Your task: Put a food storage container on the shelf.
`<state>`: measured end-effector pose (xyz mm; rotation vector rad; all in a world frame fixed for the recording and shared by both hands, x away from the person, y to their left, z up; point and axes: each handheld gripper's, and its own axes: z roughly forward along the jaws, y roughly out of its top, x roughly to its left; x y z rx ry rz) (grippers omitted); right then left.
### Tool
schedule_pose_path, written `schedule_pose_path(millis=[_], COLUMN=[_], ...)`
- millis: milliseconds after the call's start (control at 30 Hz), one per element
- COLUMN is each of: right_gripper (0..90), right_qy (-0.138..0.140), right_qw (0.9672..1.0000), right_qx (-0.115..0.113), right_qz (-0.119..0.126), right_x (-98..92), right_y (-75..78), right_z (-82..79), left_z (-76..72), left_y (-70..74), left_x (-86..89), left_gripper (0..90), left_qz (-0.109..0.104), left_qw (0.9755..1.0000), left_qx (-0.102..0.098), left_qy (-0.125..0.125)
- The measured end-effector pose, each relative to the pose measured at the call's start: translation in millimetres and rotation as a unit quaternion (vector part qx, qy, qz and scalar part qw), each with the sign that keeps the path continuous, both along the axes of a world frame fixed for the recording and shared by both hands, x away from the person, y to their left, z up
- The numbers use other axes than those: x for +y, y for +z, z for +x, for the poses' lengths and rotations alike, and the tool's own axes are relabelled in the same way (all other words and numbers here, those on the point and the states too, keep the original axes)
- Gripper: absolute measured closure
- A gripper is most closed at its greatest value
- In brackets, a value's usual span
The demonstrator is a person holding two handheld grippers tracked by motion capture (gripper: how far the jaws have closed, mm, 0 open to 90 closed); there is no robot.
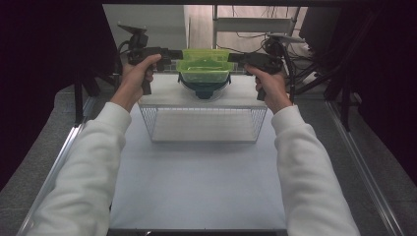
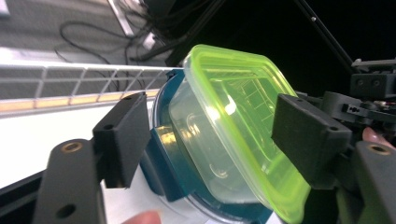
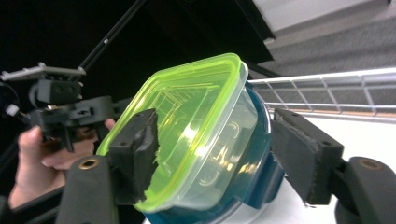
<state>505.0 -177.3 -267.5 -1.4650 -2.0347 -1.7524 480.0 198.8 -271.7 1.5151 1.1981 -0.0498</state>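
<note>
1. A white table [image 1: 196, 187] stretches away from the person. Both arms in white sleeves [image 1: 83, 172] reach forward across it, elbows low and wide apart, forearms rising toward the far end.
2. A wire rack [image 1: 204, 123] with a flat white top stands at the far end of the table, between the two hands.
3. On the rack's top sits a round dark teal container [image 1: 203, 90] with a clear wall. A clear square tub with a bright green lid [image 1: 202, 63] rests on top of it, tilted in both gripper views.
4. The left hand [image 1: 135, 78] wraps a handle, wrist raised, knuckles toward the camera. Its left gripper [image 1: 173, 54] points level and inward at the green lid's left edge.
5. The right hand [image 1: 270, 86] mirrors that pose. Its right gripper [image 1: 235, 58] points level and inward at the lid's right edge.
6. In the left gripper view the left tongs stand spread, one pad on each side of the stacked tubs, with a gap visible at the teal side.
7. In the right gripper view the right tongs also stand spread. One pad lies over the lid's edge, and the other stands off the teal container.
</note>
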Motion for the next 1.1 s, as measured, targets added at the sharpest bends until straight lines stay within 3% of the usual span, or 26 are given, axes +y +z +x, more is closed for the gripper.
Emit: schedule_pose_path(millis=[200, 333, 733, 933, 1100], right_gripper=[26.7, 26.1, 24.9, 24.8, 24.8], right_qy=[0.016, 0.035, 0.053, 0.058, 0.059], right_qw=[0.9968, 0.9932, 0.9834, 0.9781, 0.9743], right_qx=[-0.070, -0.092, -0.126, -0.146, -0.158], right_qz=[-0.035, -0.063, -0.119, -0.137, -0.149], right_x=[-12.1, -18.0, -30.4, -34.6, -41.1], right_y=[13.6, 15.8, 4.4, -1.8, -11.1], right_z=[-25.4, -38.3, -66.8, -84.9, -102.9], left_z=[-25.7, -38.5, -76.1, -102.3, -125.0], left_y=[4.9, 4.4, -6.3, -13.0, -26.3], left_x=[10.0, 14.3, 21.8, 20.8, 19.4], left_gripper=[24.7, 24.2, 23.3, 23.2, 23.0], left_qz=[0.012, 0.015, 0.039, 0.070, 0.081], left_qw=[0.9993, 0.9986, 0.9959, 0.9926, 0.9906], left_qx=[-0.034, -0.049, -0.076, -0.092, -0.102], left_qy=[-0.011, -0.013, -0.028, -0.036, -0.042])
